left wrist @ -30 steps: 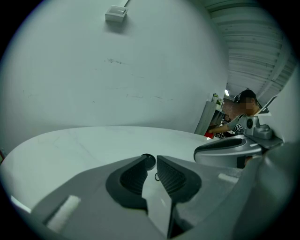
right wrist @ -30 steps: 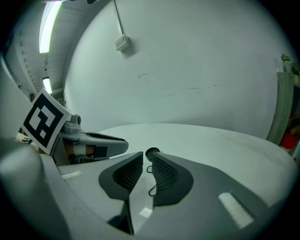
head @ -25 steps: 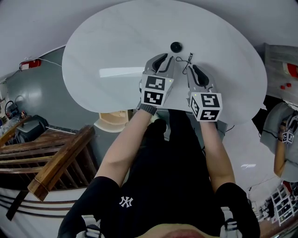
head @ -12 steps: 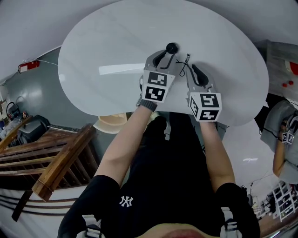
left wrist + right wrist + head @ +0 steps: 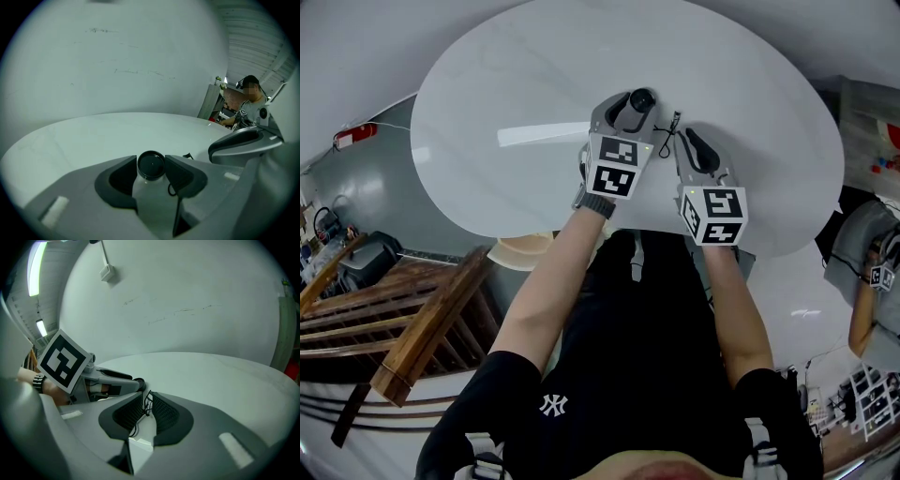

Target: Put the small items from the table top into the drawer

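Note:
A small black round cap (image 5: 642,97) lies on the white oval table (image 5: 516,84). My left gripper (image 5: 630,105) is shut on the cap. In the left gripper view the cap (image 5: 151,165) sits between the two fingertips, touching both, with my left gripper (image 5: 151,169) low over the table. A thin black wire loop (image 5: 667,131) is pinched in my right gripper (image 5: 682,141), just right of the left one. In the right gripper view the wire loop (image 5: 137,426) hangs from the narrow gap of my right gripper (image 5: 148,401). No drawer is in view.
A beige round stool (image 5: 525,249) stands under the table's near edge. A wooden stair railing (image 5: 431,319) runs at lower left. Another person (image 5: 862,281) stands at the far right. The wide tabletop (image 5: 70,136) stretches to the left of both grippers.
My left gripper moved forward to the black cap, and its jaws now sit on both sides of the cap. The right gripper stayed put with the wire loop.

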